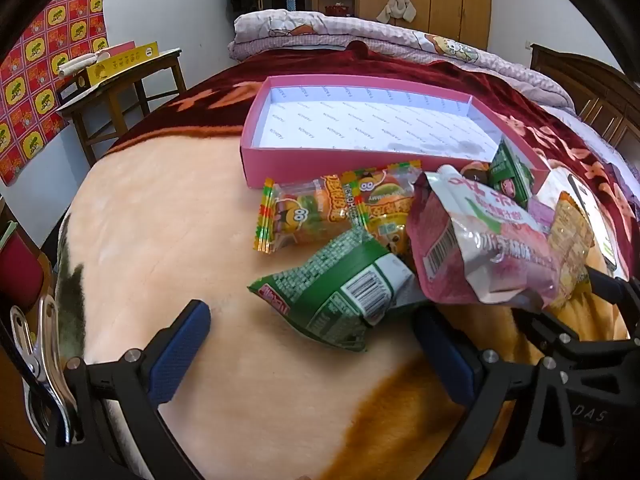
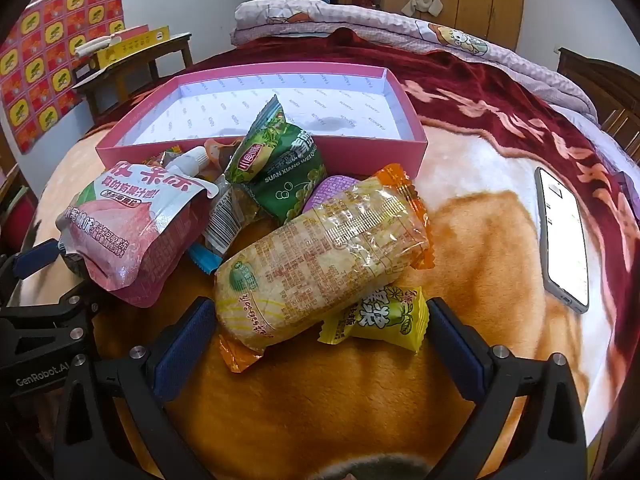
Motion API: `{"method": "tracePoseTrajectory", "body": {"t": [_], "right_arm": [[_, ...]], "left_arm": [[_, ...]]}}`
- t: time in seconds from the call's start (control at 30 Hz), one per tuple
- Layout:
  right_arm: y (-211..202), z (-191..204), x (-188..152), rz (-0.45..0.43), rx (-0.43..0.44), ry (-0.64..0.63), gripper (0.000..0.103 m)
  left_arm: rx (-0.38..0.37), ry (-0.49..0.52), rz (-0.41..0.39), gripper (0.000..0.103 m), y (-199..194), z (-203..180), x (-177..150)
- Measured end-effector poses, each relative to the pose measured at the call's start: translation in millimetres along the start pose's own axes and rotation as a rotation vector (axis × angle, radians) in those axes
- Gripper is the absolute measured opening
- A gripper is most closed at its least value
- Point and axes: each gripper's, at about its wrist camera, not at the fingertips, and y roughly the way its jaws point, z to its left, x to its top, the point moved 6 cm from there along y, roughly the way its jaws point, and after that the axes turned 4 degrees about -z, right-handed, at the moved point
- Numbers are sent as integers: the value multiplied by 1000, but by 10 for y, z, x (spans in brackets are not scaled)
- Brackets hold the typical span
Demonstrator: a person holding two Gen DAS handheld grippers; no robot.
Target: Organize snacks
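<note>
Both spread wide and empty, the right gripper [image 2: 320, 344] flanks the light, crinkly rice cracker pack [image 2: 320, 256] at lower centre, best pinched across its middle, while the left gripper [image 1: 316, 344] nears the green bag [image 1: 340, 292] below the pink box [image 2: 132, 146].

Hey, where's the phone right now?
The phone lies on the blanket at the far right of the right wrist view, right of the snack pile and the pink box, touching neither.

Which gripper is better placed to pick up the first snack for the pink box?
Right. The right gripper is open with the rice cracker pack between its fingers; the left gripper only nears the green bag. The pink box is empty.
</note>
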Motion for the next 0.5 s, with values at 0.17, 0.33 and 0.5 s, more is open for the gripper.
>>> {"method": "tracePoseTrajectory", "body": {"t": [0.17, 0.33, 0.5], "right_arm": [[-1, -3, -5, 1, 1, 0, 103], [11, 9, 16, 2, 2, 1, 103], [0, -1, -6, -5, 1, 2, 103]], "left_arm": [[-2, -2, -1, 103, 1, 5, 2], [0, 1, -4, 103, -2, -5, 2], [0, 0, -5, 103, -2, -2, 2]]}}
